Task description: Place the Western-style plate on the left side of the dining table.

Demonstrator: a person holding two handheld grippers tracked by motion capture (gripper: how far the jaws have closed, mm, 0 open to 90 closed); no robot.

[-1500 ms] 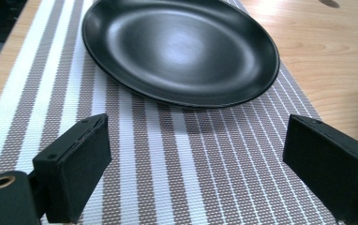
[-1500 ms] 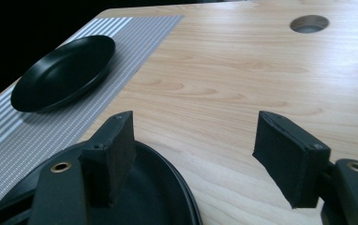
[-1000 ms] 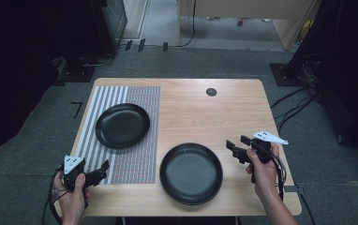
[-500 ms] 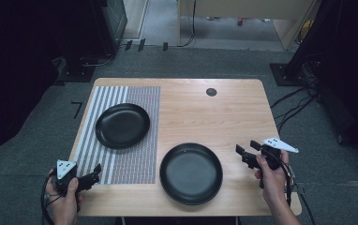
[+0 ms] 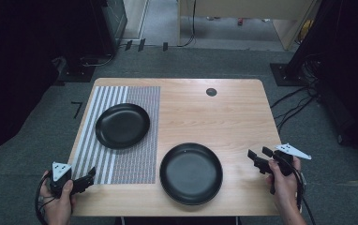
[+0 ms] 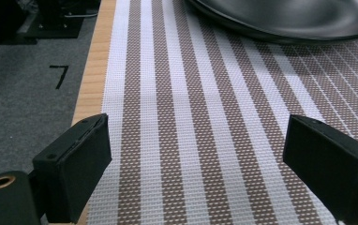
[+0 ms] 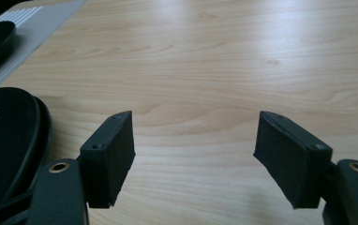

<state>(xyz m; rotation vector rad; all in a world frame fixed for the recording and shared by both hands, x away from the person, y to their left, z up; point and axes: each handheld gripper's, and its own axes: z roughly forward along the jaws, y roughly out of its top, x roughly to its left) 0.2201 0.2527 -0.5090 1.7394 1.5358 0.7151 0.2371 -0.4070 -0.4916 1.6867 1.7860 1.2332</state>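
Right gripper (image 5: 257,157) is nearer the big plate (image 5: 191,173), which lies just left of its spread, empty fingers. Left gripper (image 5: 87,177), fingers apart too, faces the smaller plate (image 5: 122,125) farther ahead.

The high view looks forward and down from above the person's side, taking in the whole worktop (image 5: 233,112), the mat (image 5: 121,161), both plates and the floor beyond. The left claw view sits low and close over the mat (image 6: 191,117), looking along it between its own jaws to the edge of the far plate (image 6: 285,18), which the high view shares (image 5: 122,125). The right claw view rides just above bare worktop (image 7: 214,70), facing across it, with the near plate (image 7: 3,140) at its left edge, shared with the high view (image 5: 191,173).
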